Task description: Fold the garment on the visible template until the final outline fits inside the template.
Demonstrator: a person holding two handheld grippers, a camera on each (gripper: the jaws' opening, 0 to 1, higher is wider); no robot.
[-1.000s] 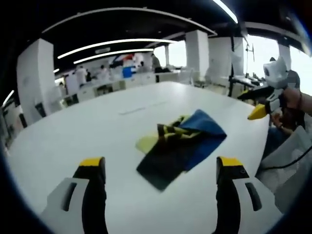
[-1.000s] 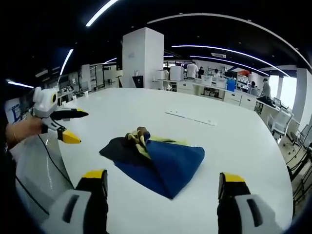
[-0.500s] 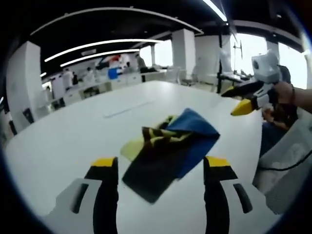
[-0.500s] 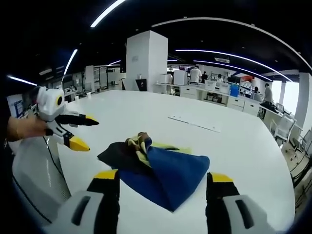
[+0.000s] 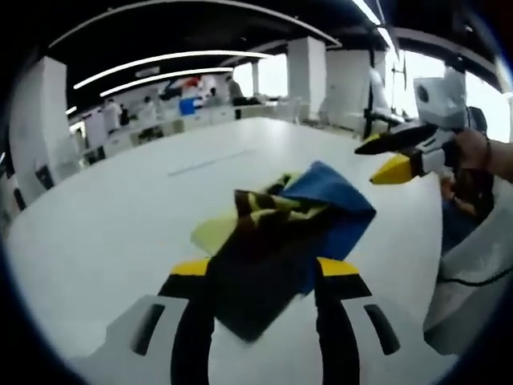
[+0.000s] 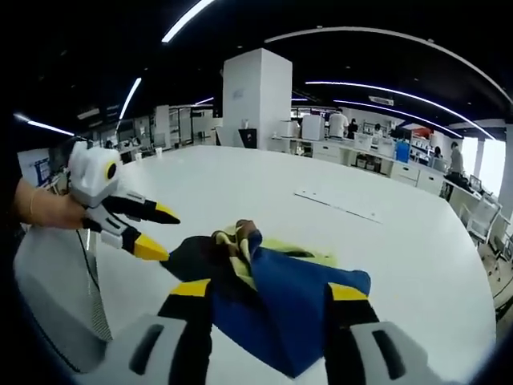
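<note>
Garment (image 5: 280, 249) nearer now; both hand-held grippers' jaws narrowed, still parted.

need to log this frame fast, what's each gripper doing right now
Left gripper: open, jaws either side of the garment, not gripping it.
Right gripper: open, jaws straddling the garment's blue part, holding nothing.

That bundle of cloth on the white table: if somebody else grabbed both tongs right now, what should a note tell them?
Left tongs: open, empty, jaws either side of the garment's near edge.
Right tongs: open, empty, low over the garment's blue part from the other side.
Garment: crumpled heap of blue, black and yellow on the white table.
Done: nothing neatly folded; no template outline can be made out.
Left: grip it, spread it flat, fold it.
</note>
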